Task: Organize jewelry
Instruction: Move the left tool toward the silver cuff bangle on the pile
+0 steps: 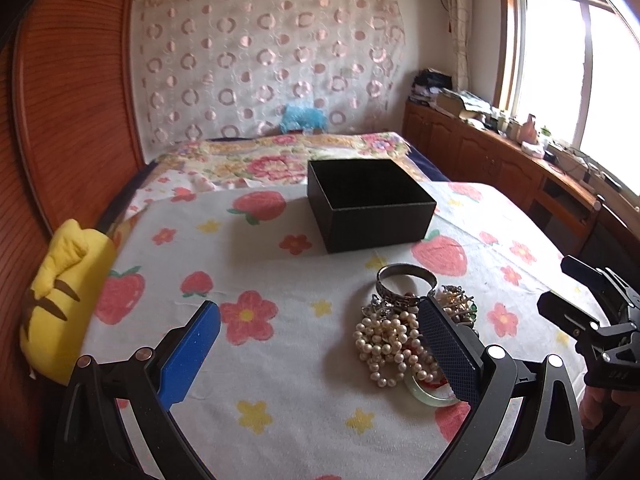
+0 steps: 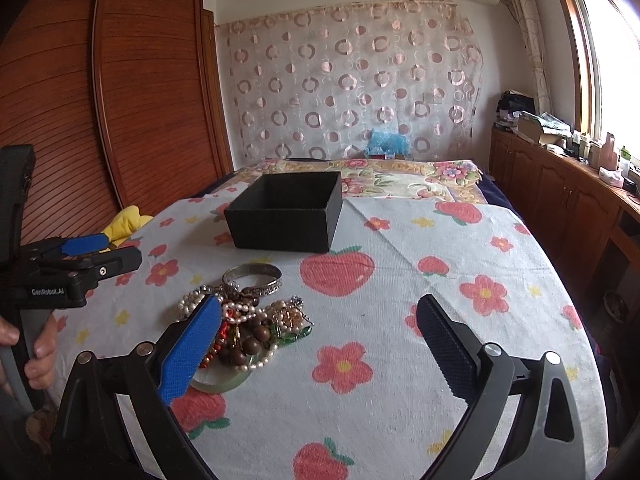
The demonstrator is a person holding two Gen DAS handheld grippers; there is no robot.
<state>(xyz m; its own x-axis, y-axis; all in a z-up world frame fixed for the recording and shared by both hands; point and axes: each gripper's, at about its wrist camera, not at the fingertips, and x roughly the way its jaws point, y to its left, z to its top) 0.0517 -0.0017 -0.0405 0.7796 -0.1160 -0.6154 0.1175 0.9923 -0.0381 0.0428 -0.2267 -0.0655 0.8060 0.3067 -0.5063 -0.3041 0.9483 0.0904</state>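
Note:
A pile of jewelry (image 1: 404,332) lies on the flowered cloth: a silver bangle (image 1: 406,278), a pearl necklace (image 1: 384,348), a green jade bangle (image 1: 430,394) and beads. It also shows in the right wrist view (image 2: 244,320), with the silver bangle (image 2: 252,278) at its far side. An open, empty black box (image 1: 370,202) (image 2: 286,210) stands beyond the pile. My left gripper (image 1: 320,316) is open and empty, its right finger over the pile. My right gripper (image 2: 318,316) is open and empty, its left finger at the pile's edge.
The cloth (image 1: 280,280) with strawberries and flowers covers a table in front of a bed (image 1: 280,156). A yellow plush toy (image 1: 64,296) sits at the left edge. A wooden wardrobe (image 2: 120,100) is on the left; cluttered wooden cabinets (image 1: 520,160) run under the window.

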